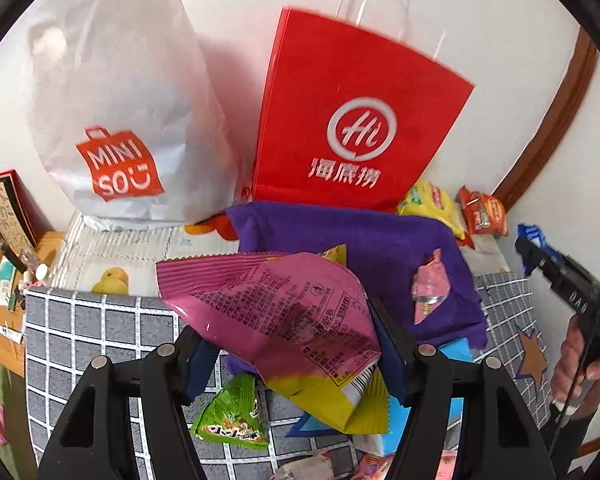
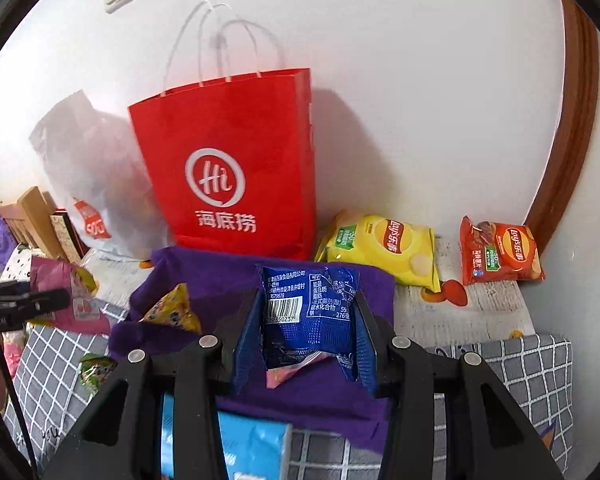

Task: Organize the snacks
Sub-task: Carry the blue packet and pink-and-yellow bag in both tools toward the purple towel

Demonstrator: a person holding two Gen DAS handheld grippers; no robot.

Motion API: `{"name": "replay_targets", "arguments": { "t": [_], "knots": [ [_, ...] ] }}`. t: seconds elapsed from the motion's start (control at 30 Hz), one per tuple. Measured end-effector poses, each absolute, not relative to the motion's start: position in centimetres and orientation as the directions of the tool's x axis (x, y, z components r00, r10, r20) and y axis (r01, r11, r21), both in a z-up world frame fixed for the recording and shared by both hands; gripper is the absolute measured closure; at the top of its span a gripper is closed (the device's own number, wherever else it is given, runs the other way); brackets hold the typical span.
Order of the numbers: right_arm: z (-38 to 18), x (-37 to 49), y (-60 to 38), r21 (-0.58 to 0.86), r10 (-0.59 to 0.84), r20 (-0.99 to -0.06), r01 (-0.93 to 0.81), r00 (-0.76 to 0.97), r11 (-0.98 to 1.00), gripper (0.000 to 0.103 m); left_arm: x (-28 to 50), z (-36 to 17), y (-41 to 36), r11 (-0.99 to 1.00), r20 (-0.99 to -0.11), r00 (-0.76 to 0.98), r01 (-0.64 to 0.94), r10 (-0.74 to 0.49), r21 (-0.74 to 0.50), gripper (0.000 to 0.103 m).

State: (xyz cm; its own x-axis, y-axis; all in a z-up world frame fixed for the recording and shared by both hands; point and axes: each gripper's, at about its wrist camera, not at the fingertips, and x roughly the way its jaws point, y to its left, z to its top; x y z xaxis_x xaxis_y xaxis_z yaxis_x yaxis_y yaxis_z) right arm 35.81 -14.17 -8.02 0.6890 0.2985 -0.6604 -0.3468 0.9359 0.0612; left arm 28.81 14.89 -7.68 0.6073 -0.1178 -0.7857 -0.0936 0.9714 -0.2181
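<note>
My left gripper [image 1: 296,344] is shut on a large pink and yellow snack bag [image 1: 276,320], held above the purple felt bin [image 1: 364,248]. My right gripper [image 2: 304,332] is shut on a blue snack packet [image 2: 308,312], held over the same purple bin [image 2: 220,272]. A small pink packet [image 1: 430,286] lies in the bin. A yellow triangular snack [image 2: 172,312] rests on the bin's left side. The right gripper also shows at the right edge of the left wrist view [image 1: 556,276], and the left gripper at the left edge of the right wrist view [image 2: 28,304].
A red paper bag [image 1: 352,120] and a white Miniso bag [image 1: 116,120] stand against the wall. Yellow [image 2: 384,248] and red [image 2: 500,252] chip bags lie at the back right. A green triangular snack [image 1: 232,416] and a blue tissue pack [image 2: 244,448] lie on the checked cloth.
</note>
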Motion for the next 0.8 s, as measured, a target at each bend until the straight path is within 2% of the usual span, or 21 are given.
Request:
{"name": "replay_targets", "arguments": {
  "t": [0.33, 0.8],
  "knots": [
    [-11.0, 40.8, -14.3, 0.038, 0.266, -0.71, -0.342, 0.652, 0.939, 0.06, 32.5, -12.2, 13.6, 0.976, -0.834, 0.53, -0.054, -0.152, -0.212, 0.037],
    [-17.6, 46.2, -14.6, 0.087, 0.241, -0.803, -0.293, 0.545, 0.952, 0.06, 36.1, -14.5, 11.8, 0.962, -0.82, 0.513, 0.042, -0.252, -0.27, 0.037]
  ]
}}
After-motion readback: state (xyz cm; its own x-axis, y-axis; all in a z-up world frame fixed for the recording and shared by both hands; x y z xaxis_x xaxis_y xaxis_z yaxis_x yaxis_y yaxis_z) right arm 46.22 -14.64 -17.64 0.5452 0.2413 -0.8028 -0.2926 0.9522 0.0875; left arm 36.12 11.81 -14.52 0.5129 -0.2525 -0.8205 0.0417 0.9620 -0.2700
